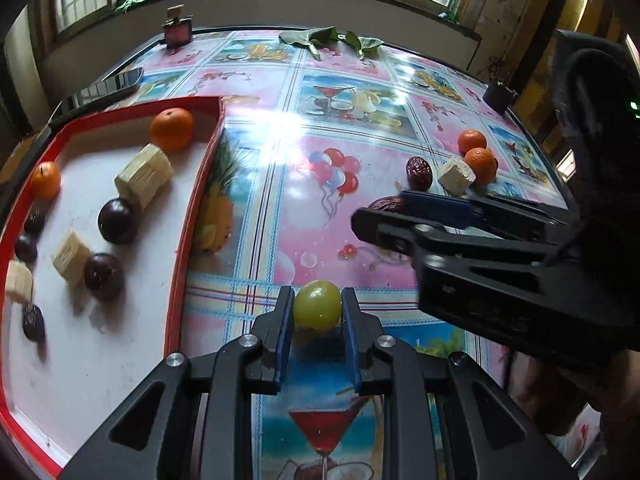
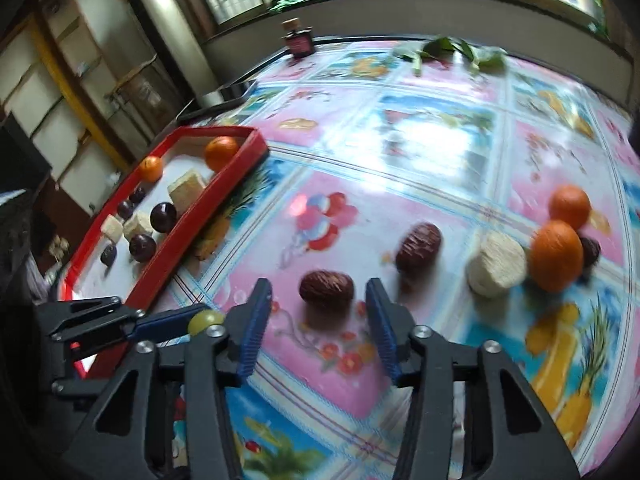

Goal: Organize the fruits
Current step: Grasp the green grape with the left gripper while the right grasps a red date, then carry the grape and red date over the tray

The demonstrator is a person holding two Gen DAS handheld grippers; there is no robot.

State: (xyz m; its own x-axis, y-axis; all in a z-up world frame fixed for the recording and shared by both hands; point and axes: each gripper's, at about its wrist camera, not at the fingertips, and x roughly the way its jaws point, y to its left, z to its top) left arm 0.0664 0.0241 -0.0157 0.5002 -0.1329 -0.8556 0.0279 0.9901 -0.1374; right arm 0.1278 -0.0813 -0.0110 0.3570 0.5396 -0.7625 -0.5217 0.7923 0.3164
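Observation:
My left gripper is shut on a green grape just right of the red tray; the grape also shows in the right wrist view. The tray holds oranges, dark plums, dates and pale sugarcane chunks. My right gripper is open, its jaws either side of a red date lying on the table. A second date, a sugarcane chunk and two oranges lie to the right of it. In the left wrist view the right gripper reaches in from the right.
A patterned tablecloth covers the table. A phone lies behind the tray. A small perfume bottle and green leaves sit at the far edge under the windows. A dark small object sits at the far right edge.

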